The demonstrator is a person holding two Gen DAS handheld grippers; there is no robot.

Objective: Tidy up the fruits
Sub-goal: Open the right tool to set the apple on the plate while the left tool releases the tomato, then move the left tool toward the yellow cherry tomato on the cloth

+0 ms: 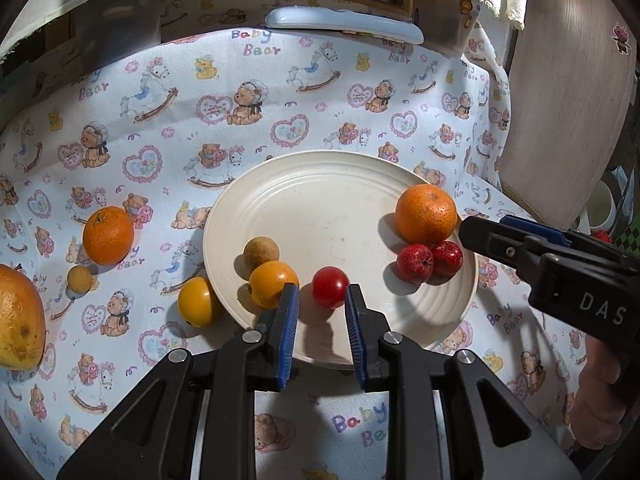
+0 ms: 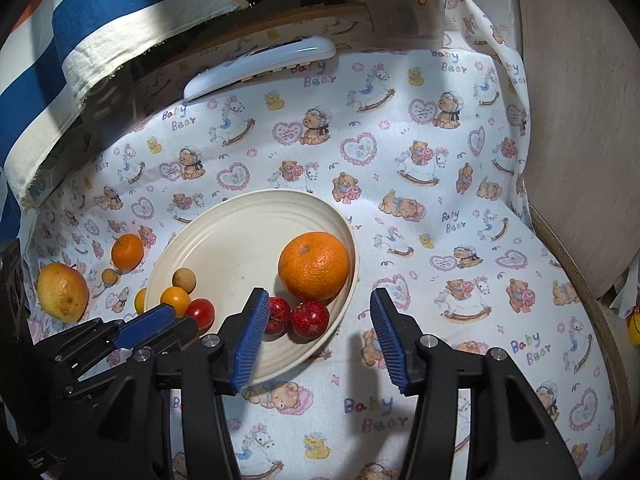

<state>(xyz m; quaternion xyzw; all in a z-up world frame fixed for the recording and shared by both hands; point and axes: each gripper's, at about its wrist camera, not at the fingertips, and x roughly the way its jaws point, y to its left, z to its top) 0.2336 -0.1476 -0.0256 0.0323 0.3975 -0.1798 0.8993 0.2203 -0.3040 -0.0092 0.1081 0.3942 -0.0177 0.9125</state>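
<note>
A cream plate [image 1: 320, 200] lies on the bear-print cloth. On it are an orange [image 1: 426, 214], two red speckled fruits [image 1: 415, 263], a brown round fruit [image 1: 261, 254], an orange-yellow tomato [image 1: 273, 284] and a red tomato [image 1: 330, 292]. My left gripper [image 1: 321, 290] is shut on the red tomato at its fingertips, low over the plate's near part. My right gripper [image 2: 319, 294] stands open over the plate's right rim, its left pad beside the two red fruits [image 2: 310, 318], with nothing gripped. Off the plate to the left lie a yellow tomato [image 1: 198, 302], a second orange [image 1: 108, 235] and a small brown fruit [image 1: 80, 279].
A large yellow fruit [image 1: 20, 316] lies at the far left of the cloth. A white remote [image 1: 344, 24] rests at the back edge. A round wooden board [image 1: 568, 100] borders the cloth on the right. A person's hand [image 1: 600, 400] holds the right gripper.
</note>
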